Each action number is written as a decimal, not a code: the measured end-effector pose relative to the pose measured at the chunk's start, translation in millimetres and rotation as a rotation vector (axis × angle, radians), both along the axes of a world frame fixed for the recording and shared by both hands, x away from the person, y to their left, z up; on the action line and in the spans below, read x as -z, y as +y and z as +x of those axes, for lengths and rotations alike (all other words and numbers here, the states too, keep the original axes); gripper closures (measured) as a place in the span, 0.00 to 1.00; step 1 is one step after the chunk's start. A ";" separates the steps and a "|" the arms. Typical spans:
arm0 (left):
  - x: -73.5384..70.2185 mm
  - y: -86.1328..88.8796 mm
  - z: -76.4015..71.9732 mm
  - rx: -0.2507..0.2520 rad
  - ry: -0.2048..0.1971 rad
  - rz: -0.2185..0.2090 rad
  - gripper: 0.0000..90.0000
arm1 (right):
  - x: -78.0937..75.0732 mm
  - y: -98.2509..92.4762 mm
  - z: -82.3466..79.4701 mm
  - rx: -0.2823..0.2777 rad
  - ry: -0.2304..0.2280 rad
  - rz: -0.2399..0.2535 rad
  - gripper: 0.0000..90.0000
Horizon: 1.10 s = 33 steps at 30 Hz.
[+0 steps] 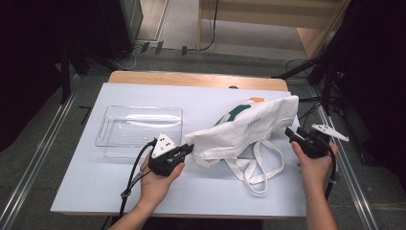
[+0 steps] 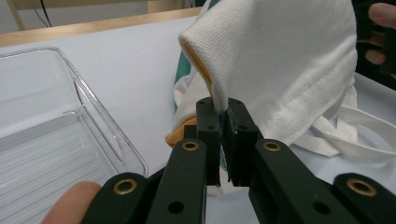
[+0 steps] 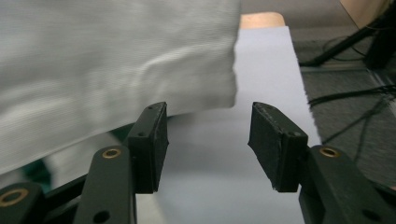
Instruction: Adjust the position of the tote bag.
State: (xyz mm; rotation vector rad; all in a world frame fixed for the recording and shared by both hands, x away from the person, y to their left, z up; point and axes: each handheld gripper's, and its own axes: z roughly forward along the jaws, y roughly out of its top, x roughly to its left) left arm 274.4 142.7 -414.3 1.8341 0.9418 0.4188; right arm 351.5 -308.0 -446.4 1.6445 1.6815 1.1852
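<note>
The left hand (image 1: 154,184) reaches in from the near edge, its black left gripper (image 1: 187,149) pointing right, the fingers (image 2: 208,122) clamped on a corner of the white cloth tote bag with a green print (image 1: 249,124). That corner is lifted off the pale blue tabletop (image 1: 95,177), and the bag stretches across toward the far right. The right hand (image 1: 313,165) stands at the right edge, the right gripper (image 1: 293,132) angled up and left beside the bag's far end; its fingers (image 3: 275,144) are spread wide with nothing between them. The bag's white strap handles (image 1: 256,170) trail loose on the tabletop. A clear plastic rectangular tray (image 1: 139,127) sits left of the bag, just beyond the left gripper.
</note>
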 end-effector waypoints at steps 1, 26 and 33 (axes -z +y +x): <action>-0.1 0.6 0.3 0.002 0.001 0.000 0.98 | 0.6 -2.3 8.6 -0.003 0.004 -0.007 0.49; 5.3 10.8 4.0 0.032 0.023 0.014 0.98 | 7.3 -18.9 33.0 -0.203 -0.077 0.108 0.43; 9.4 17.7 8.9 0.033 0.053 0.020 0.98 | 9.0 -10.0 39.7 -0.271 -0.027 0.065 1.00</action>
